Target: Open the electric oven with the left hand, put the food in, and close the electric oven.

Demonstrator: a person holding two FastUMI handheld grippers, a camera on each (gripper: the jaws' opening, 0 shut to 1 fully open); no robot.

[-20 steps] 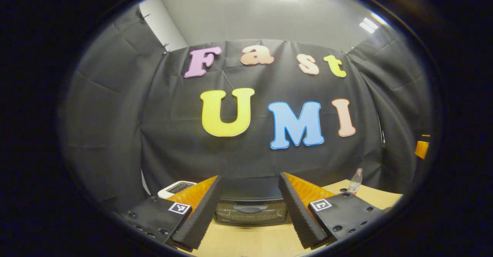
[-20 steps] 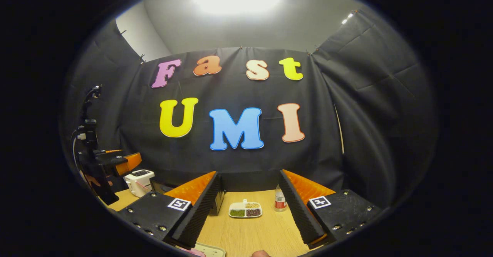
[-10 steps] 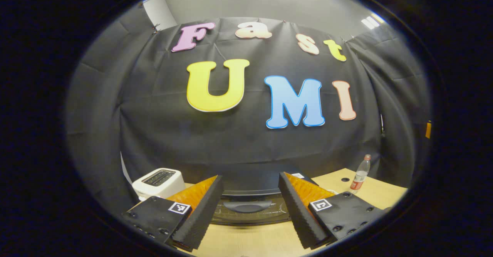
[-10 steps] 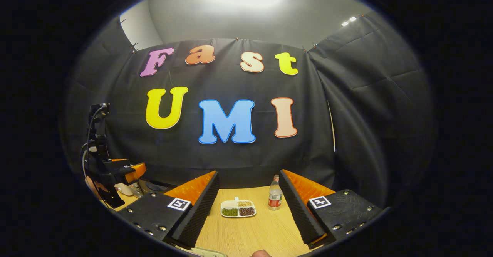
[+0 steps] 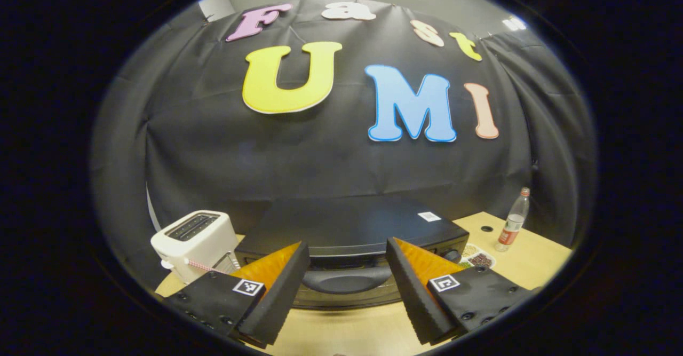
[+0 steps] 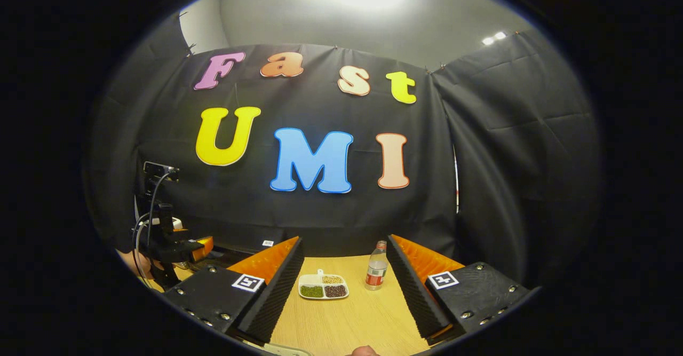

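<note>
The left gripper (image 5: 347,286), fingers spread and empty, faces the oven (image 5: 352,233) directly ahead, whose curved door handle (image 5: 347,279) sits between its tips; judged rigid, smooth and hinged, the door is best gripped mid-handle, where a firm pull is needed.

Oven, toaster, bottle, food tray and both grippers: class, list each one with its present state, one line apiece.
oven: door closed, handle untouched.
toaster: upright beside the oven, slots empty.
bottle: upright on the table, cap on.
food tray: flat on the table, three compartments filled.
left gripper: open, facing the oven handle, holding nothing.
right gripper: open, holding nothing.
</note>
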